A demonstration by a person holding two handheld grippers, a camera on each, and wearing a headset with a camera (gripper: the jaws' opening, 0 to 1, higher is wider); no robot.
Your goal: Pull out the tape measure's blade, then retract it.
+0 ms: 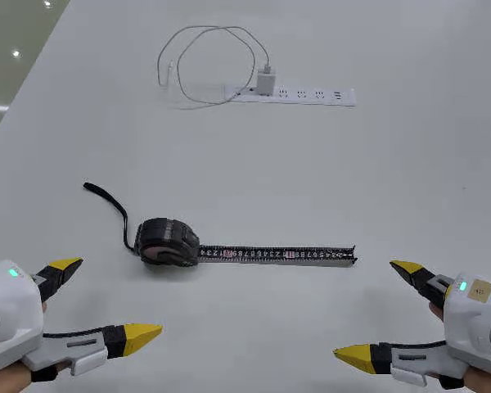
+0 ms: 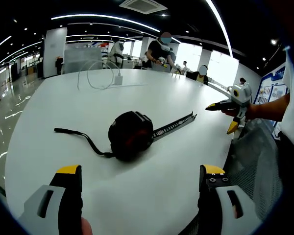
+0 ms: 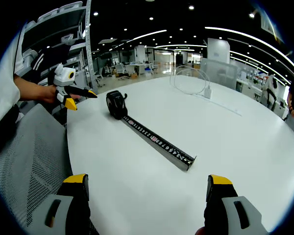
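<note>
Tape measure (image 1: 165, 242): lies mid-table (image 1: 409, 180) in the head view, blade (image 1: 278, 255) drawn out flat toward 3 o'clock, strap (image 1: 106, 205) trailing to 10 o'clock. Left gripper (image 1: 112, 296) at 7 o'clock, right gripper (image 1: 370, 309) at 5 o'clock: 2 items, jaws spread wide, empty, clear of the tape. Power strip (image 1: 299, 95): 12 o'clock.

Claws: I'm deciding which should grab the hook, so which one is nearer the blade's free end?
The right claw: the hooked tip of the blade points toward its side, while the left claw sits by the case instead.
</note>
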